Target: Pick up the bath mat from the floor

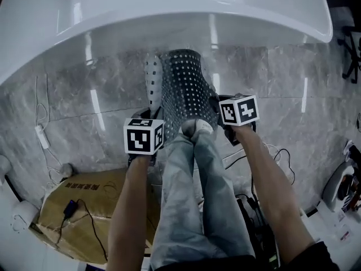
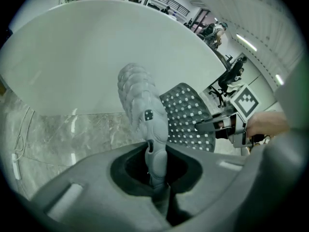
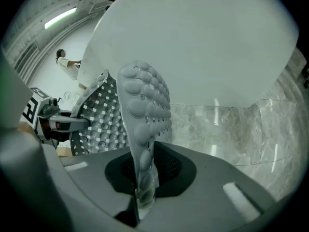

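The bath mat (image 1: 186, 89) hangs between the two tools, each clenched on one corner of its near edge. The left tool (image 1: 152, 115) pinches a folded, bunched corner, and the right tool (image 1: 218, 104) grips the opposite corner. In the left gripper view the left tool (image 2: 157, 175) has its jaws pressed together on a thin crumpled strip of the bath mat (image 2: 145, 111), which rises straight out from between them. The right tool (image 2: 202, 125) shows off to the side, biting the mat's dotted edge. In the right gripper view the right tool (image 3: 142, 187) squeezes the bath mat (image 3: 144, 112) edge-on, with the bumpy suction-cup side curling up ahead of the jaws and the left tool (image 3: 72, 123) beyond it. From both tools the mat runs forward toward the white bathtub (image 1: 169, 16). Its far end meets the tub's rim in the head view, so I cannot tell whether that end touches the marble floor (image 1: 84, 117). The person's jeans-clad legs (image 1: 197, 196) cover the mat's near middle, and the marker cubes hide most of both tools' bodies.
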`<state>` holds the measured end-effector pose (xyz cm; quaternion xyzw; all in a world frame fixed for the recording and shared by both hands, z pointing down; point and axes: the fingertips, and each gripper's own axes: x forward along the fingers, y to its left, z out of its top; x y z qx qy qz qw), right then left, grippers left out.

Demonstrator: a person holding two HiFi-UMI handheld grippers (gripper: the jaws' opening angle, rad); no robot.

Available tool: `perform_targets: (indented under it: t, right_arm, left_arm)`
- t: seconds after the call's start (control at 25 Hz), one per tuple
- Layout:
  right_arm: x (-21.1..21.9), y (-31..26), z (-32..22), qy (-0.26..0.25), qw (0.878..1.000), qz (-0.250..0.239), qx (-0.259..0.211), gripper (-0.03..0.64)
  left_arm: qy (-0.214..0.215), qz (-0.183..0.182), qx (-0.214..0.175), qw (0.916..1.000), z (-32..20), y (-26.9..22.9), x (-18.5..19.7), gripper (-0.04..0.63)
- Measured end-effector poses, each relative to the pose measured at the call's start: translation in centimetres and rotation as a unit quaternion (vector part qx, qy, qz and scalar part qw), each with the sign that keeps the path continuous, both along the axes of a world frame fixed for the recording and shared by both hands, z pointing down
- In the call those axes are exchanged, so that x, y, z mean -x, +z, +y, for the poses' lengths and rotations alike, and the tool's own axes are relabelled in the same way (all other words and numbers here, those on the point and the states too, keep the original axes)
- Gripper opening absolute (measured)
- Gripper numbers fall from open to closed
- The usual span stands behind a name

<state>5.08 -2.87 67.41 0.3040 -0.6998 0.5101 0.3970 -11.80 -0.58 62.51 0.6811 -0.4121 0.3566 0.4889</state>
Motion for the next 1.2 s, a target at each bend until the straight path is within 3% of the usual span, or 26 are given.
perform_targets:
  t: [0.4, 0.84, 1.04, 1.2]
  right_arm:
    - [-1.1, -11.7, 0.0, -0.04, 0.998, 0.01, -0.051, 0.025]
    - [-1.1, -26.0, 0.4, 0.016, 0.994, -0.025, -0.102, 0.025]
    - [-1.5, -33.6, -0.6, 0.035, 0.989, -0.058, -0.135, 0.025]
    - [-1.9, -40.0, -3.8, 0.043, 0.977, -0.075, -0.194, 0.025]
  left_arm:
    - [-0.023, 0.0, -0.06, 0.9979, 2.0, -11.4, -1.0, 0.022]
    - [0.018, -0.014, -0.117, 0.9928, 3.1, -25.6, -0.6, 0.023]
    - [0.05, -0.016, -0.155, 0.9865, 2.2, -33.0, -1.7, 0.025]
    - [0.056, -0.016, -0.217, 0.9744, -1.5, -39.6, -1.6, 0.026]
